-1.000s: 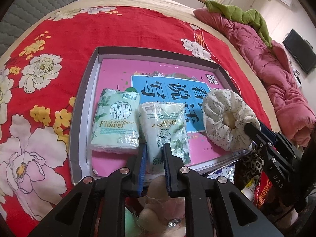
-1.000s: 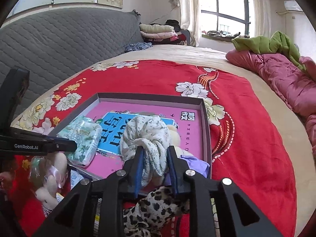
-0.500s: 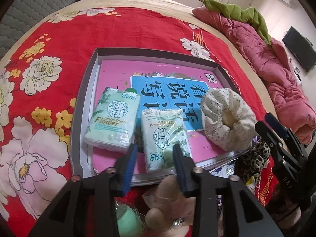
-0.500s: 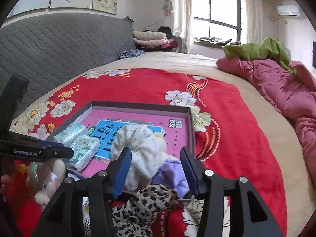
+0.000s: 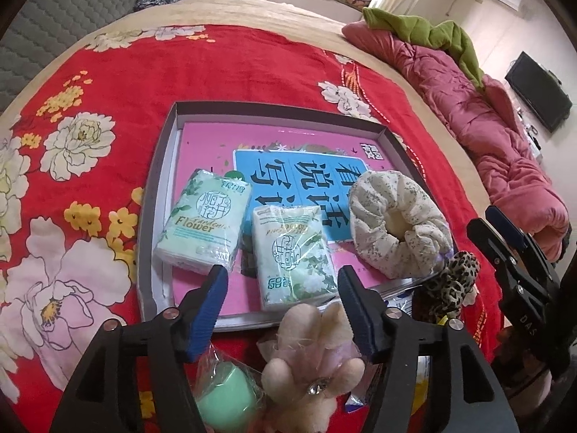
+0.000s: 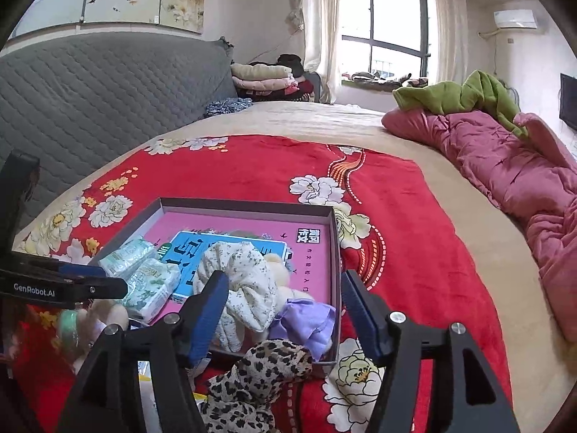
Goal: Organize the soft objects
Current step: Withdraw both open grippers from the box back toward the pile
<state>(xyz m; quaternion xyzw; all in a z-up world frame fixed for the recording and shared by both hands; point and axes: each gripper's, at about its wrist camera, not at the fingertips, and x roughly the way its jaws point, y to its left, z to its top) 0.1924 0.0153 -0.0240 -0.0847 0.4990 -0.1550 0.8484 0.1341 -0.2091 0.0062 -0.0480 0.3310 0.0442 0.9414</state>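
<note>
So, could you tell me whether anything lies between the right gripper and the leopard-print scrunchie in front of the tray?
Nothing visible does. The leopard-print scrunchie lies just outside the tray's near rim, directly below the right gripper, whose jaws are opening with nothing held. The floral scrunchie and purple cloth sit beyond it, inside the tray.

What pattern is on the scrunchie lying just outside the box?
Leopard print, tan with dark spots; the right wrist view shows it best.

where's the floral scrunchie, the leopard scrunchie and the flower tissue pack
floral scrunchie (image 5: pixel 393 223): left wrist view, on its puffy fabric ring.
leopard scrunchie (image 6: pixel 267 371): right wrist view, on its spotted fabric.
Flower tissue pack (image 5: pixel 203 223): left wrist view, on the printed front of the wrapper.
</note>
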